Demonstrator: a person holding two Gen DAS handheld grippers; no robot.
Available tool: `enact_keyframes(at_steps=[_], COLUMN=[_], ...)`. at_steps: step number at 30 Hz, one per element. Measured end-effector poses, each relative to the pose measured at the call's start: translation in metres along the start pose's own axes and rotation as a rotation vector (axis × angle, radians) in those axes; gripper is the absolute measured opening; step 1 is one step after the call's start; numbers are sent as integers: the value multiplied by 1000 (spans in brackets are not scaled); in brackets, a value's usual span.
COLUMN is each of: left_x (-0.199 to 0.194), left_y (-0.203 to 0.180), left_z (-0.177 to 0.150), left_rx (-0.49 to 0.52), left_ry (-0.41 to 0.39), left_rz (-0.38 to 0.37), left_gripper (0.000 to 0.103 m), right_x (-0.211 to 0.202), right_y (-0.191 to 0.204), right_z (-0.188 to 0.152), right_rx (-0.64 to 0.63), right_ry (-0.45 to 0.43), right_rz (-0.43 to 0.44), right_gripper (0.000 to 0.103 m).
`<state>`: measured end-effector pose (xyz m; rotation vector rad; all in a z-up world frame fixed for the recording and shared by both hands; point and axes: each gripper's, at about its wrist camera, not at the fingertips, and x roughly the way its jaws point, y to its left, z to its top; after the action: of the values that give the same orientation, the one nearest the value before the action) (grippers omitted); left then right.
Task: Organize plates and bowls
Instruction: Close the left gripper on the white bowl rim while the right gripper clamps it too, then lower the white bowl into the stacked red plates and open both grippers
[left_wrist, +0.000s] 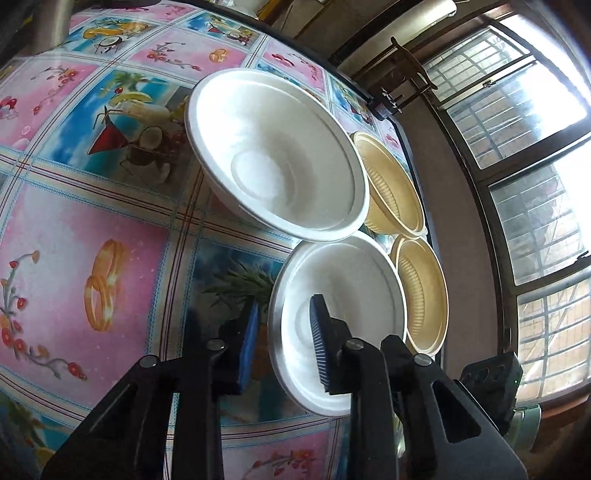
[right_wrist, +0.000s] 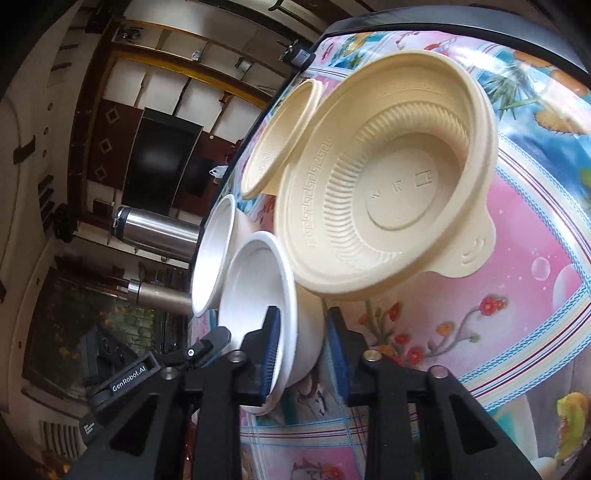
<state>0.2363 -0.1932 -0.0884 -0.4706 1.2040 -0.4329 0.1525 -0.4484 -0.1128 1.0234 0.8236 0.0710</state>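
Four bowls sit on the patterned tablecloth (left_wrist: 92, 229). In the left wrist view a white foam bowl (left_wrist: 354, 295) lies nearest, a second white bowl (left_wrist: 280, 155) beyond it, and two beige ribbed bowls (left_wrist: 391, 188) (left_wrist: 424, 295) to their right by the table edge. My left gripper (left_wrist: 284, 343) is open and straddles the near white bowl's left rim, one pad inside. In the right wrist view my right gripper (right_wrist: 303, 350) is open astride the wall of a white bowl (right_wrist: 255, 295). A large beige bowl (right_wrist: 388, 177) is just beyond, with another beige bowl (right_wrist: 280, 136) and another white bowl (right_wrist: 214, 254) further left.
The table edge (left_wrist: 410, 147) runs close behind the beige bowls, with barred windows (left_wrist: 535, 184) beyond. Two metal flasks (right_wrist: 155, 232) (right_wrist: 159, 295) stand off the table's far side. The other gripper's body (right_wrist: 122, 384) shows at the lower left.
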Motion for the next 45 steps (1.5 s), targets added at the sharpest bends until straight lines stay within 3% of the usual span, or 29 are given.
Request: enact_keyframes(at_steps=[1, 6, 16, 25, 33, 38, 45], left_x=[0, -6, -44, -77, -98, -122, -197], left_y=[3, 8, 31, 68, 77, 91, 99], left_z=[-1, -12, -39, -75, -108, -131, -144], left_rx=[-7, -10, -50, -98, -2, 36, 103], left_ry=[-2, -19, -51, -81, -122, -145, -293], left_rz=[-2, -19, -47, -20, 82, 76, 89], left_gripper=[13, 7, 7, 7, 7, 7, 8], right_x=[0, -3, 1, 10, -13, -33, -52], right_y=[-1, -1, 7, 29, 47, 62, 121], right_z=[0, -3, -21, -66, -122, -152, -192], right_rx=[4, -10, -41, -135, -238, -282, -372], right_ry=[-2, -6, 72, 112, 42, 25, 1], right_rz=[-1, 3, 70, 73, 73, 73, 156], right_gripper=[17, 11, 10, 10, 10, 10, 14])
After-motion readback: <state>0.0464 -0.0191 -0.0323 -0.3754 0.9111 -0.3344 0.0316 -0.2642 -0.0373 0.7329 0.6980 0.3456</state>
